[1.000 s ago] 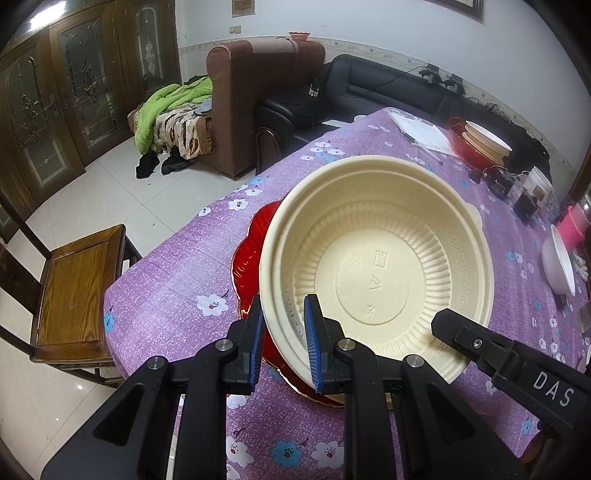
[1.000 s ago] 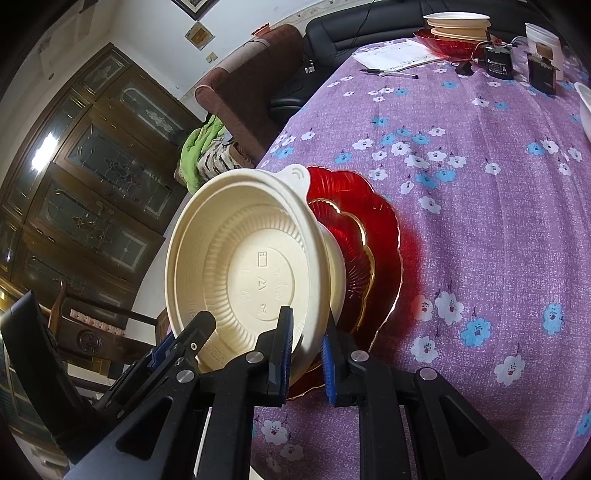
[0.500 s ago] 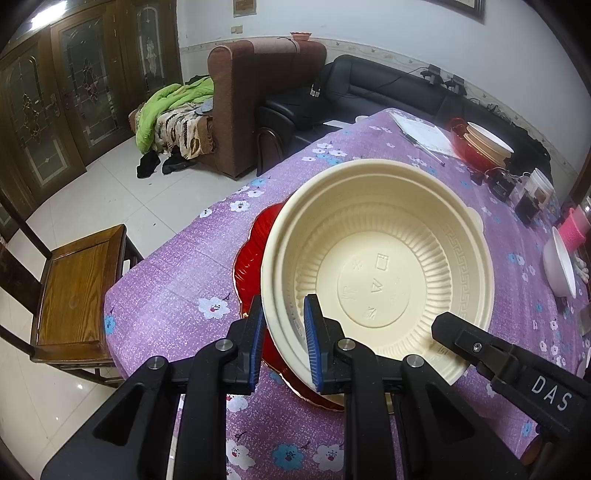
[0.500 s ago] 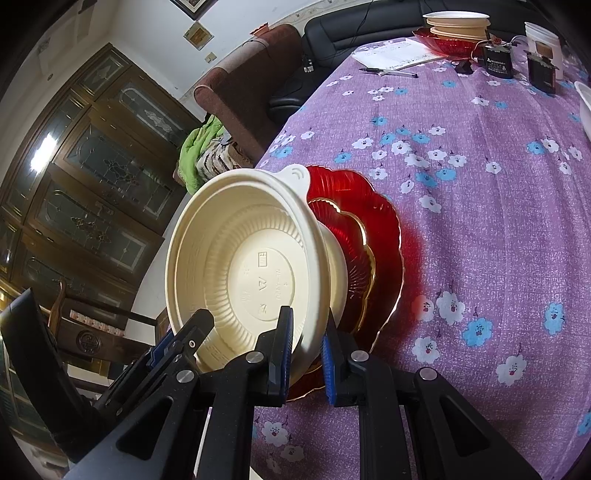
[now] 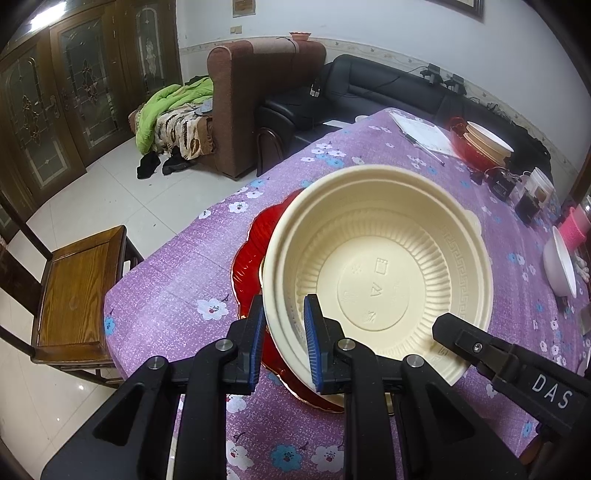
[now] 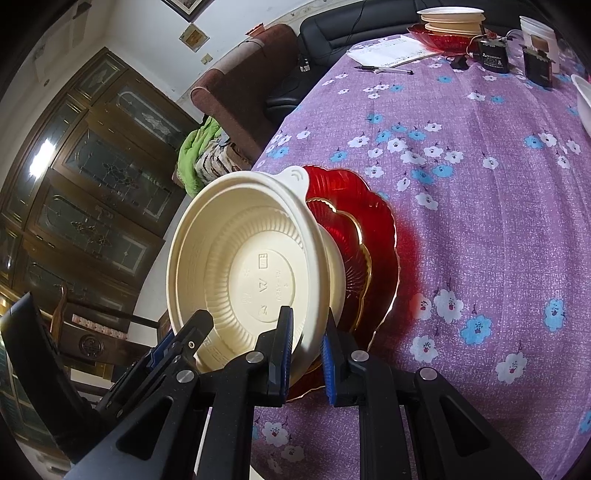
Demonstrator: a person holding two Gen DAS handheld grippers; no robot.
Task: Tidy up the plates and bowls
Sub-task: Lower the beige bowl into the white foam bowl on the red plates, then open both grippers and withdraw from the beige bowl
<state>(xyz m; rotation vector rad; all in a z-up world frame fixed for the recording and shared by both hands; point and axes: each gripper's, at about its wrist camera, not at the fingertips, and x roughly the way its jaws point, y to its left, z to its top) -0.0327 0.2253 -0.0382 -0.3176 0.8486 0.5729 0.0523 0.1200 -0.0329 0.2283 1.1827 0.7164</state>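
A cream plastic bowl (image 5: pixel 380 266) is held just above a second cream bowl and red scalloped plates (image 5: pixel 251 251) near the table's front left corner. My left gripper (image 5: pixel 284 339) is shut on the bowl's near left rim. My right gripper (image 6: pixel 306 350) is shut on its near right rim; its black finger shows in the left wrist view (image 5: pixel 465 343). In the right wrist view the bowl (image 6: pixel 243 266) covers the left part of the red plates (image 6: pixel 373 258), a smaller gold-rimmed one on a larger one. The lower bowl's rim shows under the held one.
A purple floral tablecloth (image 6: pixel 480 155) covers the table. At the far end stand a stack of cream bowls on a red plate (image 6: pixel 450 22), papers with a pen (image 6: pixel 388 59) and small black boxes (image 6: pixel 495 55). A white bowl (image 5: pixel 561 266) and pink cup sit right. A wooden chair (image 5: pixel 74 291) stands left.
The bowl has shifted slightly in both views, held by both grippers. The grips are unchanged.
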